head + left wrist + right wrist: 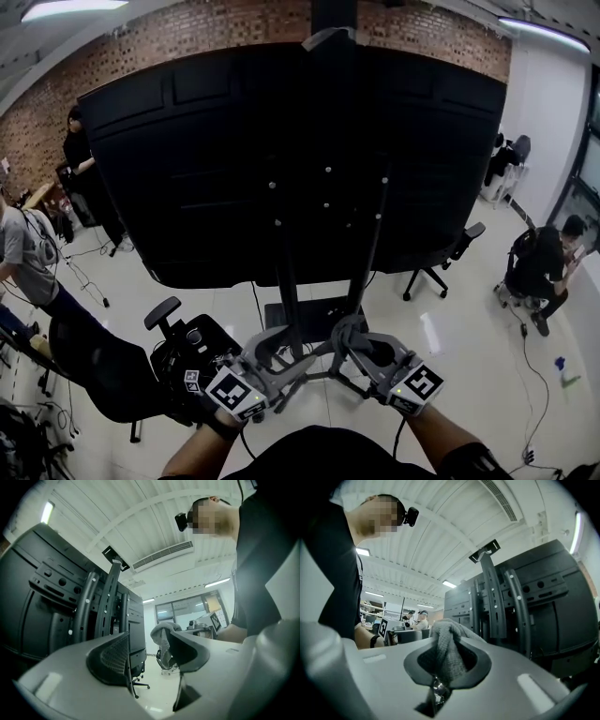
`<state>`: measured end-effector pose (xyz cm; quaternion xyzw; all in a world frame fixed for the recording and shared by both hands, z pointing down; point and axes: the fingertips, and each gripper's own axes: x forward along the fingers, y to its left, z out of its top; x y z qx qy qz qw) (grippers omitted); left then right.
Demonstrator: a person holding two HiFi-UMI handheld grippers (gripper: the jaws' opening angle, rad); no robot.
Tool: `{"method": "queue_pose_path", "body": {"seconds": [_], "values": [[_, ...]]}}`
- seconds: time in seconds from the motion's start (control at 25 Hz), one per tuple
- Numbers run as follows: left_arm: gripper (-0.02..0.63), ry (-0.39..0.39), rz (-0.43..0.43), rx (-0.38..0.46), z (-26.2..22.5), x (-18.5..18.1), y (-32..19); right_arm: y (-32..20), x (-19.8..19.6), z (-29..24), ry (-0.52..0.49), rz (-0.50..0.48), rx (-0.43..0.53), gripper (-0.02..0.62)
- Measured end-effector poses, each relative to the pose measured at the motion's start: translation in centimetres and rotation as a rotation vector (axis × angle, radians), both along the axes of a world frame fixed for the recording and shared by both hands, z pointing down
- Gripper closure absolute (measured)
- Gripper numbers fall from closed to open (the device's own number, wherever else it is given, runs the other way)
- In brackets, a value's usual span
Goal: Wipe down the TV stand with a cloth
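Grey cloth (pixel 449 656) is pinched between the closed jaws of the right gripper (pixel 446 667), near the base of the TV stand (pixel 286 281). The left gripper (pixel 149 665) is spread apart, holding nothing. The stand carries a large black TV (pixel 281 159), its back towards the camera, on a glossy white floor (pixel 450 319) before a brick wall (pixel 187 47).

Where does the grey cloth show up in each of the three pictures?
Head view: bottom centre, cloth at the right gripper tip.
Left gripper view: centre, cloth beyond the left gripper, which is open.
Right gripper view: lower centre, cloth pinched between the jaws.
Shared landmark: the black TV stand rails.
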<state>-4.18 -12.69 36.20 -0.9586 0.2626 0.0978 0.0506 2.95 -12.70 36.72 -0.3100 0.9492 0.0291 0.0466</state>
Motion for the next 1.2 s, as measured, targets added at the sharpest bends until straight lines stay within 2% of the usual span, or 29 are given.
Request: {"method": "queue_pose_path", "body": {"seconds": [0.28, 0.52, 0.68, 0.88, 1.0, 1.2], "values": [[0.299, -0.034, 0.032, 0.142, -7.1, 0.8, -2.3, -4.5, 1.3, -7.8, 0.151, -0.019, 0.230, 0.578], [0.293, -0.057, 0.035, 0.285, -16.1, 1.2, -5.0, -8.2, 1.3, -17.9, 0.189, -0.028, 0.355, 0.578], [0.284, -0.065, 0.031, 0.354, -21.1, 1.2, -6.8, -9.7, 1.1, -23.8, 0.256, 0.003, 0.487, 0.578], [0.284, -0.076, 0.011, 0.395, -27.8, 1.6, -9.2, -12.5, 1.1, -31.2, 0.319, 0.056, 0.537, 0.578], [0.285, -0.081, -0.013, 0.399, -31.5, 1.9, -10.8, -14.1, 0.9, -35.6, 0.368, 0.096, 0.590, 0.578], [0.284, -0.117, -0.053, 0.469, -35.7, 2.1, -12.7, -16.5, -0.1, -42.7, 0.468, 0.186, 0.693, 0.578]]}}
